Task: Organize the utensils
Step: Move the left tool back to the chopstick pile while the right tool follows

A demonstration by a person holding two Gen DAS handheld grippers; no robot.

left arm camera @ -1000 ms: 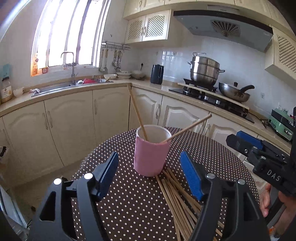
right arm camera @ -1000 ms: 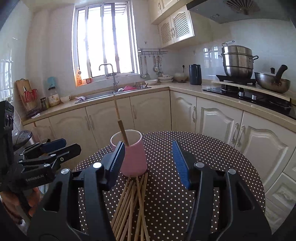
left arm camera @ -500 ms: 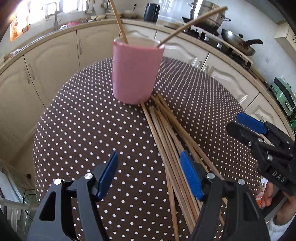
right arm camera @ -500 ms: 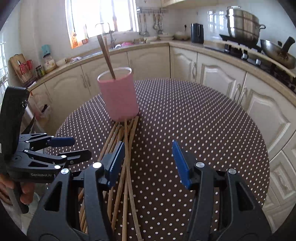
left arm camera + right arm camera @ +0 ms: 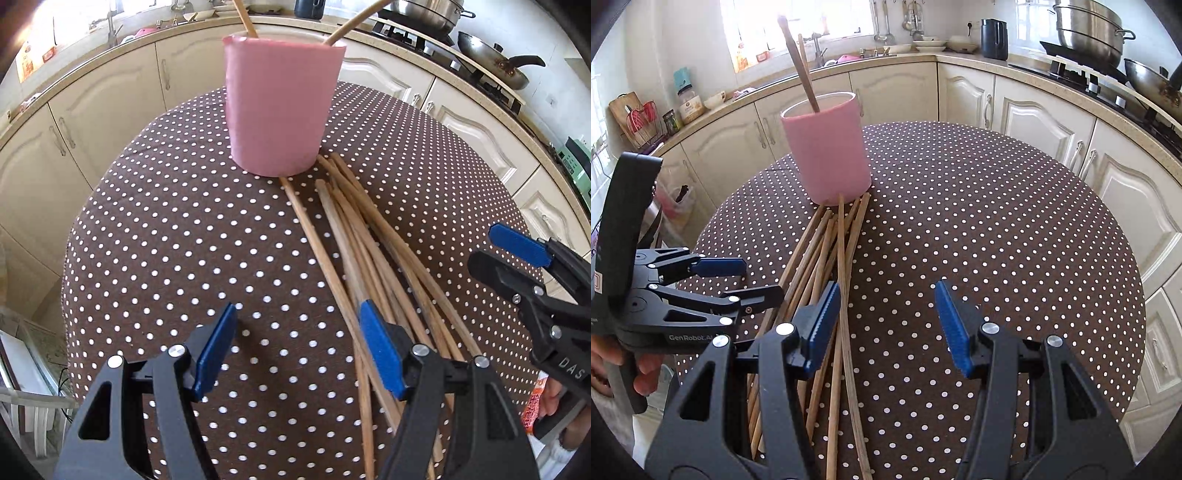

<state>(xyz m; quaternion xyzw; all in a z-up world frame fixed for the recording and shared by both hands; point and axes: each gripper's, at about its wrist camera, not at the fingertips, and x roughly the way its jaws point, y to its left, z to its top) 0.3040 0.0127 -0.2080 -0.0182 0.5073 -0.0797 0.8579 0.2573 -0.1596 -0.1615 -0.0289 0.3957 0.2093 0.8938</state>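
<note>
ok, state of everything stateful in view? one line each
Pink cup: upright on the table, two chopsticks standing in it.
Loose chopsticks: lying in a bunch on the tablecloth, far ends at the cup's base.
Left gripper: open, empty, above the cloth beside the bunch.
Right gripper: open, empty, above the bunch's edge.

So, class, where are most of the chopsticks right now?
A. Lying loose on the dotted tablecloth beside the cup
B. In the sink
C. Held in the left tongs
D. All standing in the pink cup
A: the bundle of chopsticks lies flat on the tablecloth, fanning out from the pink cup, which holds only two.
</note>
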